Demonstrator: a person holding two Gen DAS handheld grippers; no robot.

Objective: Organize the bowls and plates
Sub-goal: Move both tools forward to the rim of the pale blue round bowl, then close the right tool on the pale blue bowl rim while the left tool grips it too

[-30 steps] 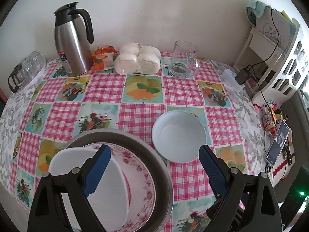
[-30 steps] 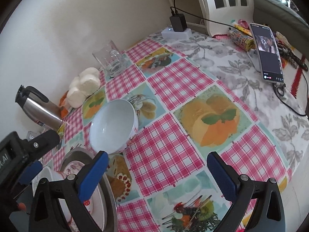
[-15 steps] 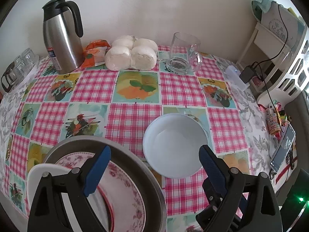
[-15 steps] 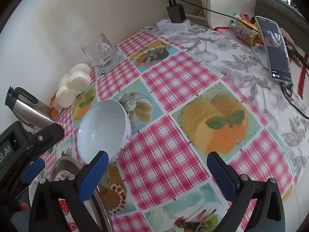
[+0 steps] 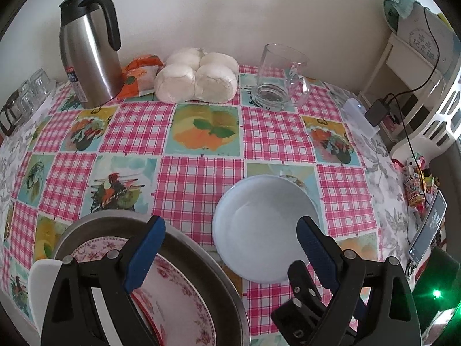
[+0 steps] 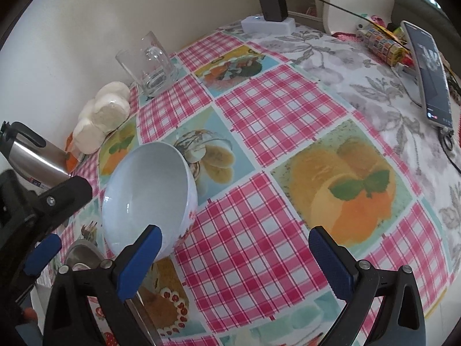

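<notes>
The white bowl (image 5: 266, 229) stood upright on the checked tabletop (image 5: 198, 132), just to the right of a metal basin (image 5: 201, 262) that already held a floral plate (image 5: 184, 302) and a white dish (image 5: 43, 282). It looked like glazed ceramic: stiff, fairly light, slick to the touch and likely to chip if knocked against the basin. The best hold was probably across the rim wall, one finger inside and one outside (a pinch on the smooth curved side would probably slide).

The left gripper (image 5: 230, 248) had its fingers spread wide and held nothing. Its right finger (image 5: 314, 248) appeared over the near inner part of the bowl, while its left finger (image 5: 144, 253) hung over the basin's edge; the bowl's near left rim lay between the two. Whether either finger touched anything could not be told.

The right gripper (image 6: 236, 262) was also spread open and empty. In its view the bowl (image 6: 149, 196) sat at the left, with the left finger (image 6: 138, 262) just in front of its near rim and the right finger (image 6: 331, 265) well apart from it over bare cloth.
</notes>
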